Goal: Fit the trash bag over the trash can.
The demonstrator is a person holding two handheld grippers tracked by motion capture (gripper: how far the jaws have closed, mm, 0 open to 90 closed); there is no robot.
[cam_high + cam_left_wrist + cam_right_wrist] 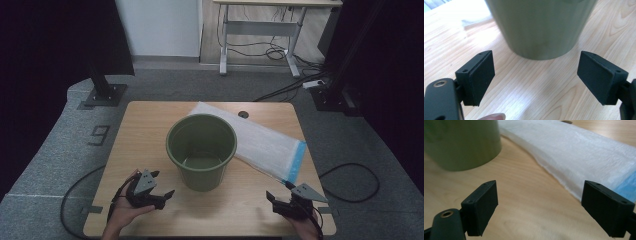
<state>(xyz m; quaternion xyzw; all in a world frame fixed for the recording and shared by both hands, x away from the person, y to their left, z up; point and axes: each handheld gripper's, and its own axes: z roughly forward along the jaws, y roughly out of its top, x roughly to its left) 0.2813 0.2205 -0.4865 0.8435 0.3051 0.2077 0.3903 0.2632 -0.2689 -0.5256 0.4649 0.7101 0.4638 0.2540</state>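
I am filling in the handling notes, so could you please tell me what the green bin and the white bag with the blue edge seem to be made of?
The green bin looks like moulded plastic: smooth, matte walls of one even olive colour, with a rolled rim. The white bag looks like thin plastic film or woven plastic sheet, though I cannot tell which: it lies flat, faintly crinkled and textured, with a blue band at one end.

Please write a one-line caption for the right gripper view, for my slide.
Open right gripper above the light wooden table, between a round green plastic bucket and a flat white woven bag with blue edge.
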